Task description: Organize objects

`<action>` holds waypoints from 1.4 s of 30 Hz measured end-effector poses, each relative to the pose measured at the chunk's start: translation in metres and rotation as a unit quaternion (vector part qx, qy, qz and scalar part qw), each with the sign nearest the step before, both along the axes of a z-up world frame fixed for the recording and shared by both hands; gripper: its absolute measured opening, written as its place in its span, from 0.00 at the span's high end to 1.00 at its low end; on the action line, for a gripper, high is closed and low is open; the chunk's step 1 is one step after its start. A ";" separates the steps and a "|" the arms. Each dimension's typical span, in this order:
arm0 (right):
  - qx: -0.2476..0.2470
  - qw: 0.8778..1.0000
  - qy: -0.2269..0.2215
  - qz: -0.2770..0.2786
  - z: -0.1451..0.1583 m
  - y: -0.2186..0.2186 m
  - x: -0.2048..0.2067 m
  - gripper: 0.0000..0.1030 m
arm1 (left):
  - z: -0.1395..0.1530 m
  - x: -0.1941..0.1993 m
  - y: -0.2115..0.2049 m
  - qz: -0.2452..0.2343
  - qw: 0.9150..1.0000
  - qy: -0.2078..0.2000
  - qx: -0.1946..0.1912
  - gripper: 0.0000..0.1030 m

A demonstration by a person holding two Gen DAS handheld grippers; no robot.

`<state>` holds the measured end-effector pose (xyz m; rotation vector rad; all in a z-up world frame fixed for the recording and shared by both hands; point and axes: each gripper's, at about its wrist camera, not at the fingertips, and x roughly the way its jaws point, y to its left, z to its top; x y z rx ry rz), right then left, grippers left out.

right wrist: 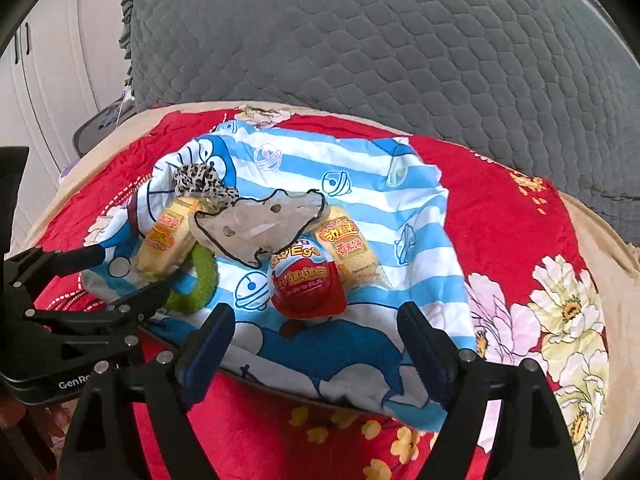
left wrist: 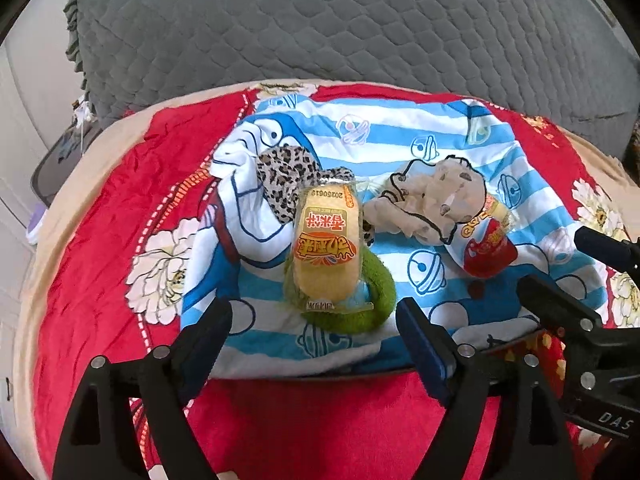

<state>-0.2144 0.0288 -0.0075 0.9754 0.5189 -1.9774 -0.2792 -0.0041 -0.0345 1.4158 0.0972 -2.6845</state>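
Note:
A blue-and-white striped cartoon cloth [left wrist: 380, 132] holds a pile of small items. A yellow rice-cracker packet [left wrist: 326, 248] lies on top of a green scrunchie [left wrist: 378, 300], with a leopard-print scrunchie [left wrist: 288, 176] behind them. To the right are a sheer beige scrunchie [left wrist: 436, 196] and a red egg-shaped toy pack [left wrist: 490, 252]. My left gripper [left wrist: 316, 320] hangs open just short of the packet, nothing between its pads. My right gripper [right wrist: 316, 328] is open in front of the red egg pack [right wrist: 306, 284], beside a second yellow packet [right wrist: 348, 252].
The cloth lies on a red floral blanket [left wrist: 100, 240] with a beige border. A grey quilted cushion [left wrist: 320, 20] rises right behind it. White cabinet doors [right wrist: 40, 80] stand at the far left. A dark edge [right wrist: 300, 396] shows under the cloth's near side.

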 end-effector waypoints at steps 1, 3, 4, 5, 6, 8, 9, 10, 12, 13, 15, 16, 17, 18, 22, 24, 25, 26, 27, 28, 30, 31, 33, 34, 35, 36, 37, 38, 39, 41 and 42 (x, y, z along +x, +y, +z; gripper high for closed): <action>-0.003 1.000 -0.001 0.000 0.003 0.001 0.001 0.18 | 0.003 0.002 0.000 -0.001 1.000 0.002 0.001 0.16; -0.004 1.000 0.002 -0.003 0.007 0.004 0.004 0.17 | 0.007 0.006 0.000 -0.001 1.000 0.006 0.001 0.12; -0.006 1.000 0.004 -0.003 0.009 0.005 0.005 0.16 | 0.010 0.009 0.001 -0.002 1.000 0.008 -0.001 0.09; -0.008 1.000 0.005 -0.006 0.011 0.007 0.006 0.16 | 0.012 0.011 0.001 -0.002 1.000 0.012 -0.001 0.06; -0.010 1.000 0.003 -0.008 0.013 0.010 0.008 0.14 | 0.014 0.014 0.001 -0.003 1.000 0.014 -0.002 0.04; -0.011 1.000 0.005 -0.014 0.017 0.014 0.010 0.12 | 0.018 0.020 0.002 -0.002 1.000 0.017 -0.003 0.01; -0.013 1.000 0.006 -0.015 0.019 0.016 0.011 0.12 | 0.020 0.022 0.001 -0.002 1.000 0.018 -0.001 0.01; -0.015 1.000 0.007 -0.016 0.021 0.018 0.013 0.12 | 0.021 0.024 0.002 -0.003 1.000 0.017 0.000 0.01; -0.016 1.000 0.007 -0.018 0.025 0.022 0.016 0.12 | 0.025 0.030 0.002 -0.004 1.000 0.020 0.000 0.01; -0.017 1.000 0.007 -0.019 0.026 0.024 0.017 0.12 | 0.026 0.031 0.003 -0.005 1.000 0.020 -0.001 0.01; -0.019 1.000 0.009 -0.021 0.030 0.027 0.020 0.12 | 0.029 0.036 0.003 -0.005 1.000 0.023 0.000 0.01; -0.020 1.000 0.010 -0.021 0.032 0.029 0.022 0.12 | 0.031 0.039 0.003 -0.004 1.000 0.023 0.002 0.01; -0.021 1.000 0.011 -0.021 0.034 0.031 0.023 0.11 | 0.033 0.041 0.003 -0.002 1.000 0.025 0.000 0.01; -0.023 0.999 0.012 -0.022 0.036 0.033 0.025 0.10 | 0.034 0.043 0.002 -0.004 1.000 0.025 0.000 0.01; -0.030 0.999 0.021 -0.029 0.046 0.040 0.031 0.02 | 0.042 0.052 -0.001 0.002 1.000 0.031 0.002 0.01; -0.035 0.999 0.028 -0.029 0.051 0.045 0.035 0.01 | 0.045 0.056 -0.003 0.006 0.999 0.035 -0.003 0.01; -0.037 0.999 0.028 -0.029 0.053 0.046 0.036 0.01 | 0.047 0.059 -0.002 0.006 0.999 0.037 -0.007 0.01; -0.039 0.998 0.026 -0.029 0.055 0.048 0.038 0.01 | 0.048 0.062 -0.002 0.006 0.999 0.039 -0.005 0.01; -0.042 0.998 0.025 -0.028 0.056 0.051 0.040 0.01 | 0.049 0.063 -0.003 0.006 0.999 0.039 -0.003 0.01; -0.043 0.998 0.025 -0.028 0.057 0.052 0.042 0.01 | 0.050 0.067 -0.003 0.008 0.999 0.040 -0.003 0.01; -0.047 0.998 0.026 -0.029 0.060 0.056 0.046 0.01 | 0.054 0.074 -0.002 0.009 0.999 0.049 -0.007 0.01; -0.051 0.998 0.025 -0.029 0.061 0.058 0.049 0.01 | 0.056 0.078 -0.001 0.011 0.999 0.052 -0.009 0.01; -0.055 0.998 0.025 -0.030 0.064 0.062 0.053 0.01 | 0.059 0.084 -0.001 0.010 0.998 0.056 -0.008 0.01; -0.056 0.998 0.027 -0.030 0.065 0.065 0.056 0.01 | 0.061 0.088 -0.001 0.012 0.998 0.058 -0.009 0.01; -0.056 0.998 0.028 -0.031 0.066 0.066 0.058 0.01 | 0.062 0.092 -0.002 0.012 0.998 0.058 -0.008 0.01; -0.057 0.997 0.028 -0.032 0.066 0.068 0.060 0.01 | 0.063 0.097 -0.002 0.014 0.998 0.058 -0.008 0.01; -0.058 0.997 0.027 -0.033 0.068 0.070 0.062 0.01 | 0.064 0.100 -0.002 0.014 0.998 0.059 -0.007 0.01; -0.059 0.997 0.026 -0.033 0.069 0.072 0.065 0.01 | 0.064 0.104 -0.003 0.014 0.998 0.060 -0.004 0.01; -0.059 0.997 0.026 -0.034 0.070 0.075 0.068 0.01 | 0.064 0.107 -0.004 0.015 0.998 0.059 -0.003 0.01; -0.061 0.997 0.029 -0.033 0.072 0.079 0.074 0.01 | 0.064 0.115 -0.004 0.019 0.998 0.057 0.005 0.01; -0.061 0.997 0.031 -0.033 0.073 0.082 0.077 0.01 | 0.064 0.119 -0.004 0.020 0.998 0.058 0.006 0.01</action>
